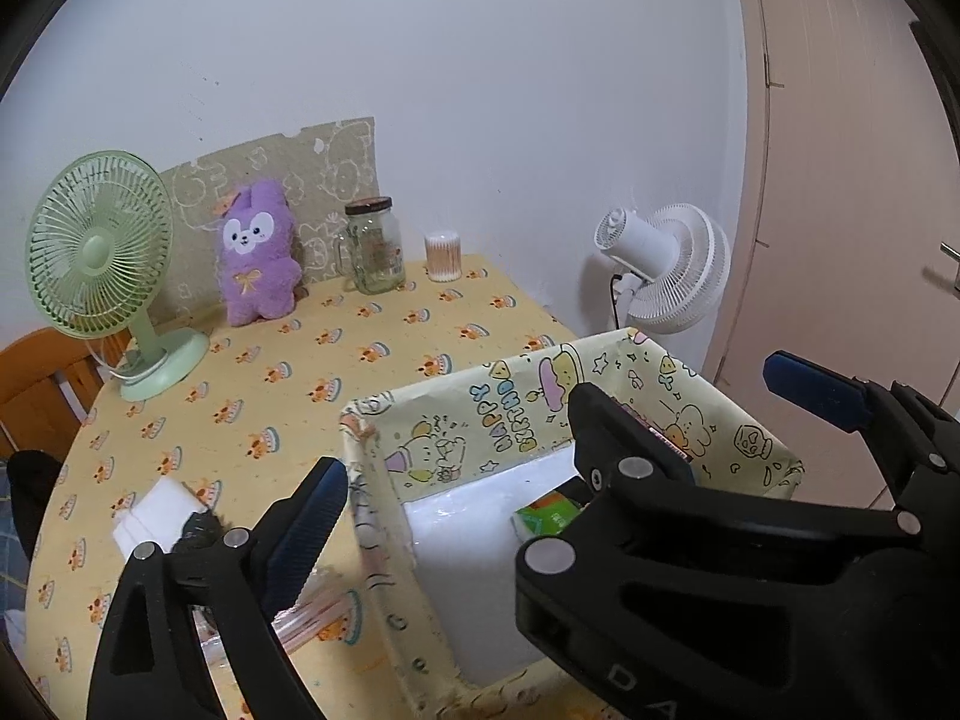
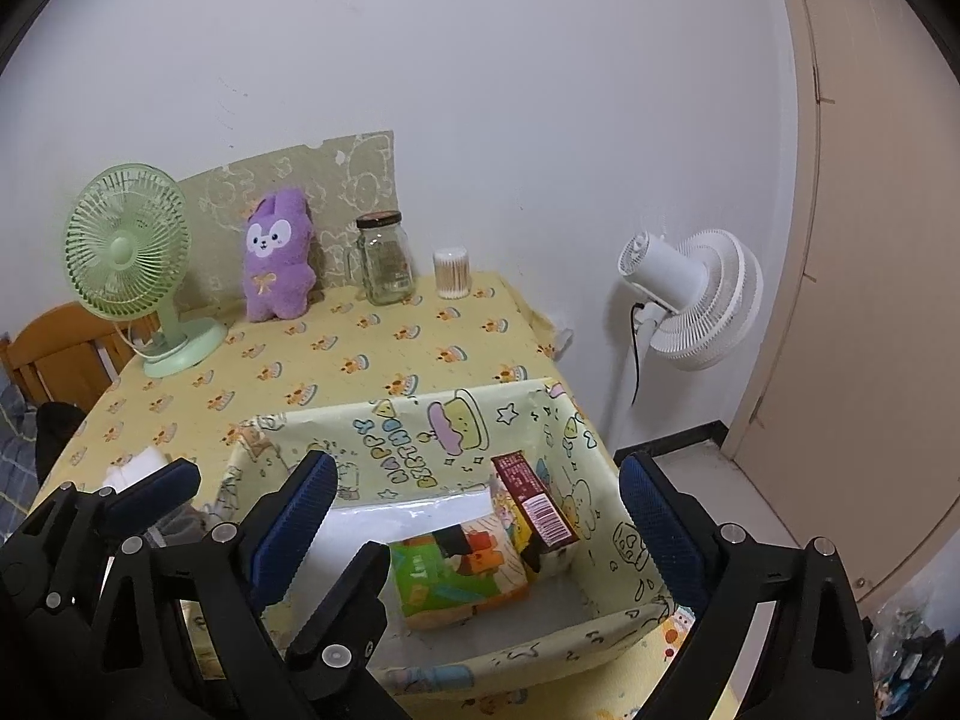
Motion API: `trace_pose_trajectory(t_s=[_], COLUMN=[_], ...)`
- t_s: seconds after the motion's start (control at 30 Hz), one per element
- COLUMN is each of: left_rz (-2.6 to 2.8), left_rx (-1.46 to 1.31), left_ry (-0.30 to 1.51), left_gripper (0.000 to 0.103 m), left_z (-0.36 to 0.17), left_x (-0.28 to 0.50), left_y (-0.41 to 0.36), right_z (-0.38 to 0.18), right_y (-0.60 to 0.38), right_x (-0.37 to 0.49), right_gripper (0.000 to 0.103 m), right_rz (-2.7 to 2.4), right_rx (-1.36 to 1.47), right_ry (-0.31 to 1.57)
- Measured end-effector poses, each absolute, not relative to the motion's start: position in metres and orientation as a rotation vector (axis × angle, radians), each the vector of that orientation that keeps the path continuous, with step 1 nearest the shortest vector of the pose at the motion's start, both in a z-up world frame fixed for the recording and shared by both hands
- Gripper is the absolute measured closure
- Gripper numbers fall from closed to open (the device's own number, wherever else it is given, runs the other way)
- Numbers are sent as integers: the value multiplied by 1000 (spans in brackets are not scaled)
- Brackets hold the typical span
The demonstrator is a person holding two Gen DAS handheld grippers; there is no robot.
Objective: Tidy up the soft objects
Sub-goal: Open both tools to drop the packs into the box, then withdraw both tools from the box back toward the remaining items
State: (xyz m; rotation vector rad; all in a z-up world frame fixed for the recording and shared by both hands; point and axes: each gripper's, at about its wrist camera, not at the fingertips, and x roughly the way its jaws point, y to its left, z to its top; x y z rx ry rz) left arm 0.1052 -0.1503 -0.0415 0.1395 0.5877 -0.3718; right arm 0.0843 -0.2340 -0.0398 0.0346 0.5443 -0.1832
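Both jaws gape empty; white folded cloth [image 1: 159,510] lies left of paper-lined box [image 1: 600,372], nearest left gripper [image 1: 450,516].

L wrist view: right tool [image 1: 678,414] covers most of the box [image 1: 384,462] interior; only a green corner of the packet [image 1: 543,519] shows. Straw-like items [image 1: 312,612] under the left finger are blurred, can't ID. Dark thing beside the white pad [image 1: 159,510] is partly hidden.

R wrist view: left tool [image 2: 252,489] hides the box's near-left corner. Jar [image 2: 387,261] contents too small to tell. Bottom-right floor clutter [image 2: 906,648] blurred, cut by edge. Chair [image 2: 57,357] mostly behind the surface [image 2: 372,354].
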Motion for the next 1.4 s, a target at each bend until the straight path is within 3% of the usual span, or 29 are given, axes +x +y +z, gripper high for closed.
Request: trace_pose_trajectory(t_s=[1.4], left_rz=[-250], left_rx=[99], left_ry=[482], left_gripper=[7], left_z=[-20], left_x=[45], left_y=[-54], right_z=[-20], right_y=[-138], right_x=[33], right_gripper=[6], right_rz=[-67], right_rx=[7], right_ry=[459])
